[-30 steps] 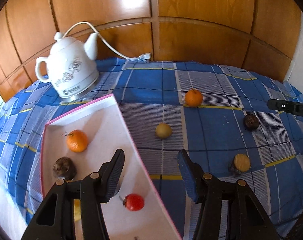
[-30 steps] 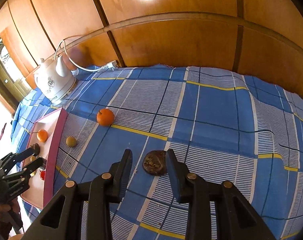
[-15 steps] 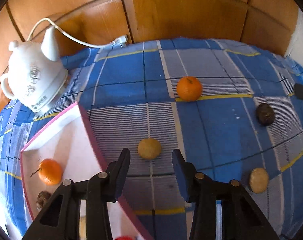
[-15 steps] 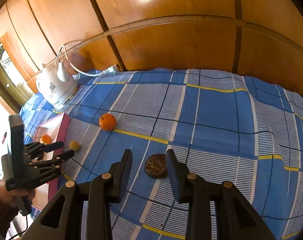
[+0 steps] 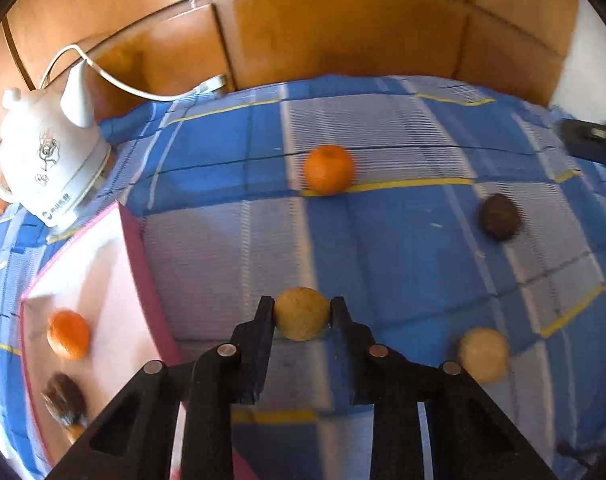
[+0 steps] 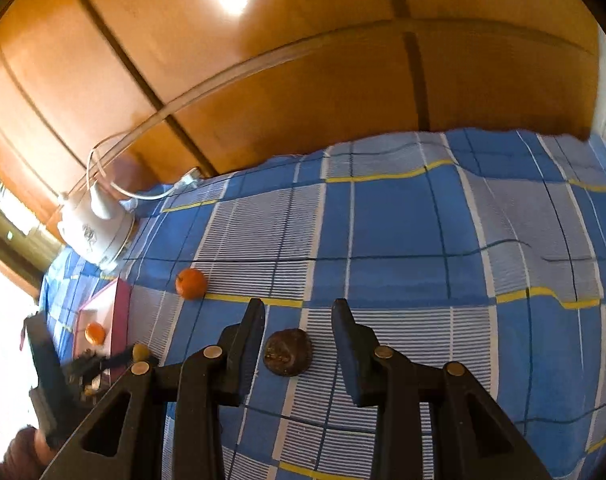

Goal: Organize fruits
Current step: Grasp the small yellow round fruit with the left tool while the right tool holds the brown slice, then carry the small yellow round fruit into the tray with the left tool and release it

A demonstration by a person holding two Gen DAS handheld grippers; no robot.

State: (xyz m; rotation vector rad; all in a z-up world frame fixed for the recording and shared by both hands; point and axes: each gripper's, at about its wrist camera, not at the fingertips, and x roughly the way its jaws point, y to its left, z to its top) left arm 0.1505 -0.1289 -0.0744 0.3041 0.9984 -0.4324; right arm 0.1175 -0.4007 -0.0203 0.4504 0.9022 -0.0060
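Observation:
My left gripper (image 5: 301,312) has its fingertips on both sides of a round yellow-brown fruit (image 5: 301,319) lying on the blue checked cloth; the jaws touch or nearly touch it. The pink-rimmed white tray (image 5: 135,240) lies to its left and holds an orange (image 5: 68,334) and a dark fruit (image 5: 65,398). My right gripper (image 6: 299,324) is open above a dark brown fruit (image 6: 287,352), which lies between its fingers on the cloth. An orange (image 5: 329,169) (image 6: 190,283), the dark fruit (image 5: 500,216) and a tan fruit (image 5: 483,354) lie loose on the cloth.
A white electric kettle (image 5: 49,156) with a cord stands at the back left beside the tray. A wooden panelled wall (image 5: 343,28) runs behind the cloth. My left gripper also shows in the right wrist view (image 6: 103,362) at the tray's edge.
My left gripper moved from over the tray rightward and forward to the yellow-brown fruit and narrowed around it. My right gripper stayed over the dark fruit and opened wider.

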